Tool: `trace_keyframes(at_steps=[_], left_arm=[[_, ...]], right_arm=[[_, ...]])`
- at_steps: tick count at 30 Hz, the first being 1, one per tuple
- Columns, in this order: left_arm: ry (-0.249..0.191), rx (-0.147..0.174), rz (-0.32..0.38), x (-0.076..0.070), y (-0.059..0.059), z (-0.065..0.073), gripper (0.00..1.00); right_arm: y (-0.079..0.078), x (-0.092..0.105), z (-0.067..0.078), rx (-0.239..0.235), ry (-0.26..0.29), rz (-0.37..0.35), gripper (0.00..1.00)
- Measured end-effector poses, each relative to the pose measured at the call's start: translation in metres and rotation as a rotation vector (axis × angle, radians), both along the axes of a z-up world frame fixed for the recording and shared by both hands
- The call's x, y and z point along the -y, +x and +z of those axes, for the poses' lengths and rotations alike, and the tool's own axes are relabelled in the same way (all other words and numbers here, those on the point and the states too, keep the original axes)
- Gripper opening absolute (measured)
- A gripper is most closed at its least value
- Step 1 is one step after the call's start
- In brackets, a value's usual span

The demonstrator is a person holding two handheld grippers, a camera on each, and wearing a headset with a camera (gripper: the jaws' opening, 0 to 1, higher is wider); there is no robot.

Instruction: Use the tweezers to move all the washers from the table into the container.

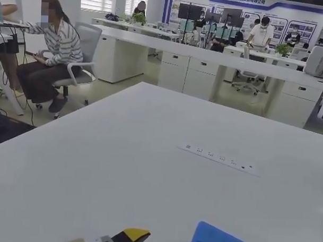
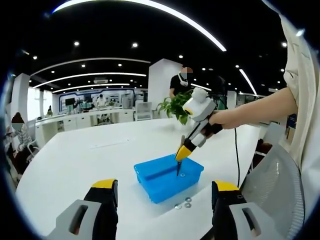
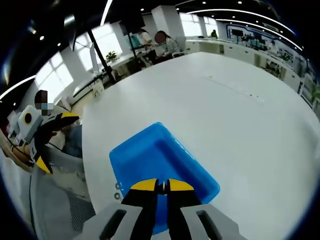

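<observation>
Right tool was clamped on tweezers, tips over the container. Left tool gaped wide, empty. Washers lay on the bench at the container's 5 o'clock, just beside it.

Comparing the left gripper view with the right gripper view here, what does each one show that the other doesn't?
Left gripper view: the right gripper side-on, tweezers pointing down into the container, plus a potted plant. Right gripper view: the left gripper, jaws apart, off beside the table. Both: the blue container and loose washers beside it.
</observation>
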State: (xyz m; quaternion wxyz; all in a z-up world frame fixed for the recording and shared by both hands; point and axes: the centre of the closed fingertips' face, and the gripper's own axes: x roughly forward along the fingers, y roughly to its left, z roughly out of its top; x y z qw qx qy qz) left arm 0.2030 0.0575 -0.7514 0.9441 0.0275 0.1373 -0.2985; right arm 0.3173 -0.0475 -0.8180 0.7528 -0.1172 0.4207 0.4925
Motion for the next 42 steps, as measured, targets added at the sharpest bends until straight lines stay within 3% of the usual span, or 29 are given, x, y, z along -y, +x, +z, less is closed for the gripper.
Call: trace_keyframes(at_steps=[10,25,34,42], left_arm=[[-0.002,0.004,0.004,-0.001,0.001,0.001,0.78],[-0.004,0.005,0.003,0.000,0.002,0.001,0.78],[-0.004,0.006,0.004,0.000,0.002,0.001,0.77],[-0.002,0.004,0.000,0.001,0.001,0.001,0.77]], right_arm=[[0.002,0.000,-0.006,0.003,-0.040,0.028,0.03],[0.000,0.000,-0.010,0.024,-0.057,0.049,0.03],[-0.006,-0.001,0.004,0.055,-0.032,0.047,0.03],[-0.021,-0.002,0.018,0.061,0.018,0.048,0.03]])
